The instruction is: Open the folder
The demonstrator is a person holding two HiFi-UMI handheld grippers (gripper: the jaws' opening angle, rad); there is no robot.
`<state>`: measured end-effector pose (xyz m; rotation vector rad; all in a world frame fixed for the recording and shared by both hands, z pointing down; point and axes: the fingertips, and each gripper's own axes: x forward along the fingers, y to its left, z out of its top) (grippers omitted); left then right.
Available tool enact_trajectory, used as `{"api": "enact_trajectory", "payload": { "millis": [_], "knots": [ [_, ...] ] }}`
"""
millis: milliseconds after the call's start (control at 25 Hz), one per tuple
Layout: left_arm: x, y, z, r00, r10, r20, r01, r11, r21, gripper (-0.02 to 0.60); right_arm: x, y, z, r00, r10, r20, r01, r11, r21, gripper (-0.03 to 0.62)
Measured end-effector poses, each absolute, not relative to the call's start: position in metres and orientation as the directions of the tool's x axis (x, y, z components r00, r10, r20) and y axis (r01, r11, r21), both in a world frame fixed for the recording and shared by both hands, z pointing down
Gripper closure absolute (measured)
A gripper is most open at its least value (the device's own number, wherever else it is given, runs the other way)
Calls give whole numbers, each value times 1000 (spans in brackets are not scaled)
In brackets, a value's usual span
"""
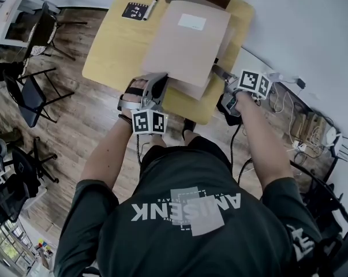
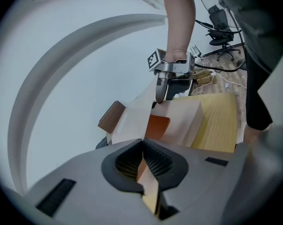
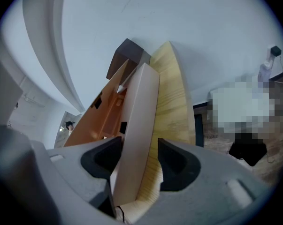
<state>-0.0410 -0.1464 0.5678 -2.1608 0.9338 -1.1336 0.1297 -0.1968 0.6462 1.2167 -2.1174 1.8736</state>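
Past my own shirt [image 1: 185, 212], the head view shows the folder [image 1: 188, 39] lying on the wooden table [image 1: 119, 45], my left gripper [image 1: 156, 81] at its near-left corner and my right gripper [image 1: 218, 71] at its near-right edge. Left gripper view: my jaws are pinched tight on the thin cover [image 2: 148, 189] alone, which could slip out or crease if I pull hard. Right gripper view: my jaws stand apart astride the folder's thick body [image 3: 134, 144] without clamping it, so I judge the whole folder may lift with the cover.
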Motion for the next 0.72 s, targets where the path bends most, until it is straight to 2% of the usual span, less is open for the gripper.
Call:
{"api": "enact_trajectory", "payload": {
  "millis": [360, 720],
  "knots": [
    [-86, -163, 544, 293, -843, 451, -710, -508, -488, 575, 129, -198, 646, -693, -494, 525, -579, -53, -814, 356],
    [-134, -180, 529, 156, -870, 468, -888, -330, -318, 578, 129, -201, 647, -710, -464, 530, -581, -41, -813, 356]
  ]
}}
